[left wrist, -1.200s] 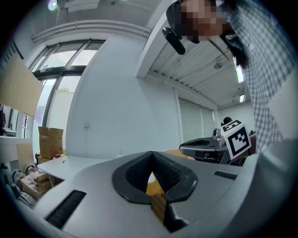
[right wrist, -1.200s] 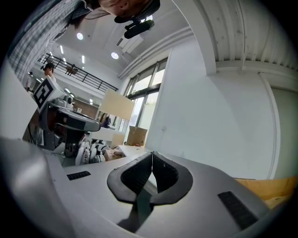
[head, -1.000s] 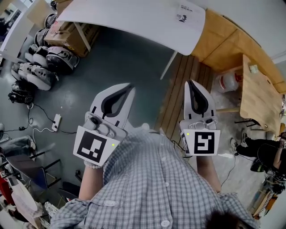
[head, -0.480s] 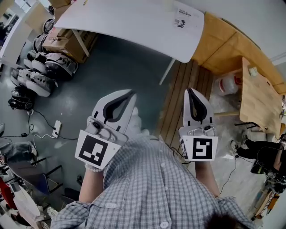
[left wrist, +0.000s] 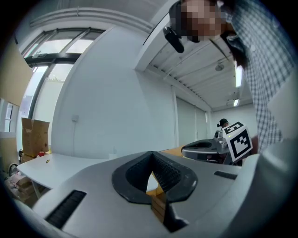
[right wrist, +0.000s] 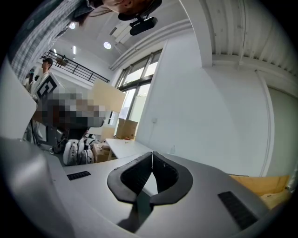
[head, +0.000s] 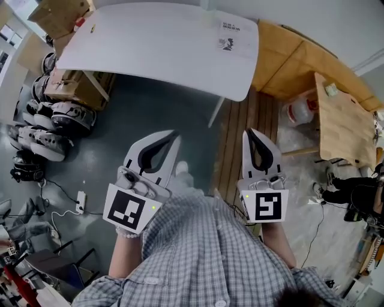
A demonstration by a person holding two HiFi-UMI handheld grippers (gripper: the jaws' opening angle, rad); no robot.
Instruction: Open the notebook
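The notebook point(head: 230, 33), white with dark print on its cover, lies flat near the right end of a white table point(head: 150, 42) at the top of the head view. Both grippers are held out level in front of the person's checked shirt, well short of the table and over the floor. My left gripper point(head: 175, 133) has its jaws shut with nothing between them, and its dark pads meet at the tips point(left wrist: 151, 155). My right gripper point(head: 249, 131) is shut and empty too point(right wrist: 152, 155). The table top point(left wrist: 56, 165) shows ahead in both gripper views.
Cardboard boxes point(head: 60, 15) and a row of white rounded machines point(head: 42, 126) stand left of the table. A raised wooden platform point(head: 288, 60), a water jug point(head: 300, 111) and a wooden table point(head: 342, 120) are on the right. A power strip point(head: 80, 201) lies on the grey floor.
The table and notebook have come lower in the head view, nearer the grippers. Both grippers have moved forward toward the table together and stayed shut.
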